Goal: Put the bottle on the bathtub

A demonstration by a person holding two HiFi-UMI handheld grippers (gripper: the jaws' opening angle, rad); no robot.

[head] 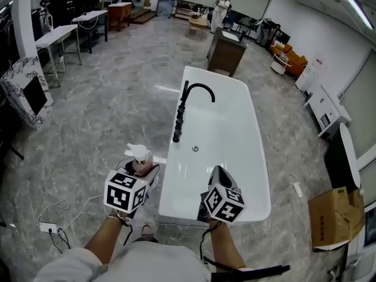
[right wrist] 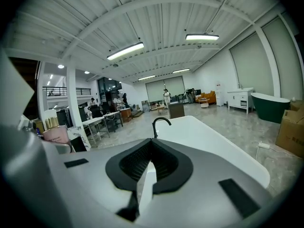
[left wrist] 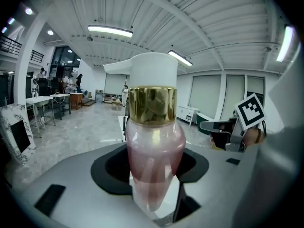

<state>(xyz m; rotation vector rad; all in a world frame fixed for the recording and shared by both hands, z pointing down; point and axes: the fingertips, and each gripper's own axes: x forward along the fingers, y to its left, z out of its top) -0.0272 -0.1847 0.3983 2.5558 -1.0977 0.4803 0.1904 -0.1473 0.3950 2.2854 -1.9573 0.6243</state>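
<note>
The left gripper (head: 140,172) has its jaws closed on a pink bottle (left wrist: 154,151) (gold collar, white pump top), which stands upright between them. The bottle hangs over the grey floor (head: 111,104), just beside the left rim of the white bathtub (head: 235,128) near its close end, not on it. A black tap (head: 189,101) rises from that same rim farther along. The right gripper (head: 218,178) hovers over the tub's near end, its jaws drawn together with nothing between them. A cardboard box (head: 336,216) sits well off to the right.
</note>
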